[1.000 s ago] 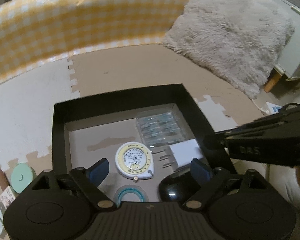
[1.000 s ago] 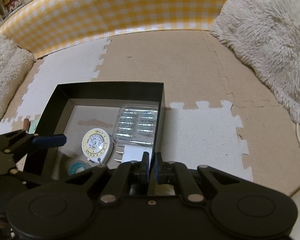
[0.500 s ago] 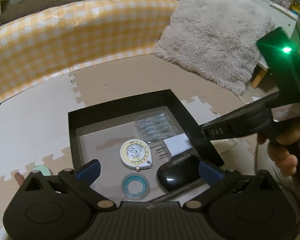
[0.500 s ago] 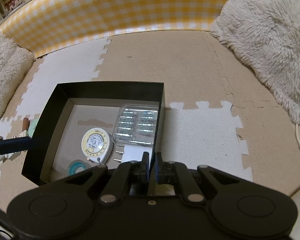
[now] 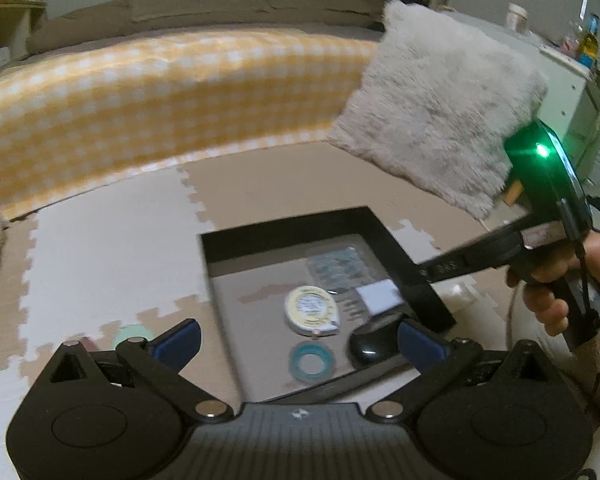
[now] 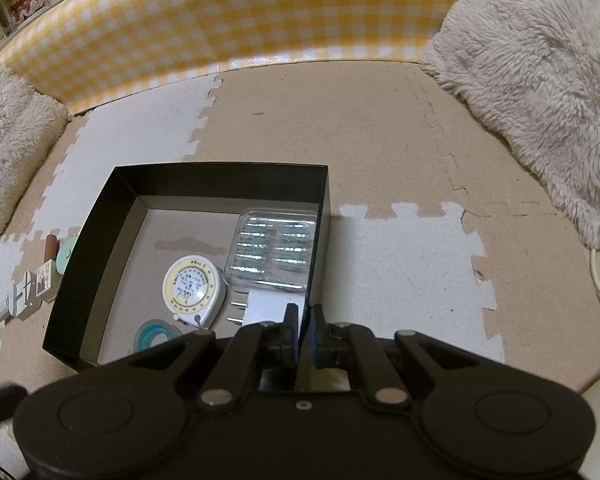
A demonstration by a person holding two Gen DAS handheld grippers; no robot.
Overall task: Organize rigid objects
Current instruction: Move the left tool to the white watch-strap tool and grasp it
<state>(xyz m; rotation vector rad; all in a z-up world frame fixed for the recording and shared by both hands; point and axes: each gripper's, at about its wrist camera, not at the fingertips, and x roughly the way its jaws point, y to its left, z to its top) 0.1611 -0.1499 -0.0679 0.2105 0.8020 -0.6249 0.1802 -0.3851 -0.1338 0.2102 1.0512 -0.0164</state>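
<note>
A black open box (image 6: 220,170) lies on the foam mat. Inside are a round tape measure (image 6: 192,284), a teal tape ring (image 5: 312,364), a black mouse (image 5: 374,344), a white plug adapter (image 6: 268,306) and a clear blister pack (image 6: 274,250). My left gripper (image 5: 300,342) hovers open and empty above the box's near edge. My right gripper (image 6: 304,320) is shut on the box's right wall (image 5: 404,264). A hand (image 5: 548,284) holds it, as the left wrist view shows.
Left of the box lie a mint round item (image 6: 66,256), a brown stick (image 6: 51,246), a small labelled box (image 6: 46,278) and a white piece (image 6: 18,296). A yellow checked barrier (image 6: 240,20) rings the mat. Fluffy cushions sit at right (image 6: 540,80) and left (image 6: 8,120).
My left gripper has lifted and pulled back from the box, its jaws spreading wider. The black mouse stays in the box's near right corner. The right gripper has not moved.
</note>
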